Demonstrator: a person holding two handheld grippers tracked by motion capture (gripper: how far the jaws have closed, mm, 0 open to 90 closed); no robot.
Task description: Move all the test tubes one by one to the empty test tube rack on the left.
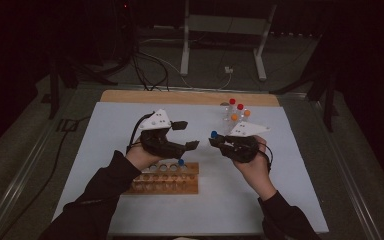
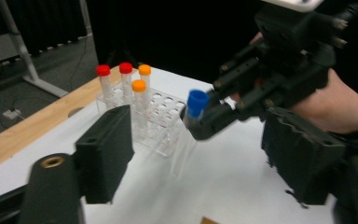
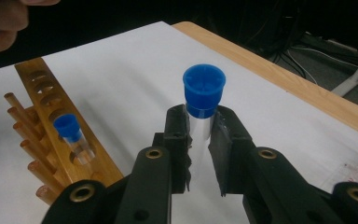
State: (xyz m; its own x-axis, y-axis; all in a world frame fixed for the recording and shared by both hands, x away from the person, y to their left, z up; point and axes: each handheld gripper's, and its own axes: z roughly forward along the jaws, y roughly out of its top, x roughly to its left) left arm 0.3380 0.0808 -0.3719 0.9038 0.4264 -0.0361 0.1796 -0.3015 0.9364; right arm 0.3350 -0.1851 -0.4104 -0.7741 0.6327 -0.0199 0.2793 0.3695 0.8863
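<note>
between right fingers (image 3: 200, 140), unlabelled blue-capped tube (image 3: 203, 100)

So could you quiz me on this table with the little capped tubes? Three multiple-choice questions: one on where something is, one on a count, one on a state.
1. Where does the clear plastic rack stand?
A. at the far side of the table, near the wooden edge
B. on the floor
C. on top of the wooden rack

2. How many capped tubes stand in the clear plastic rack?
A. one
B. four
C. seven

3. What is the right gripper doing?
A. hanging open
B. clamped on a blue-capped tube
C. clamped on a red-capped tube

Answers:
1 A: the high view shows it at the far side.
2 B: two red caps, two orange.
3 B: its jaws press on the blue-capped tube.
</note>
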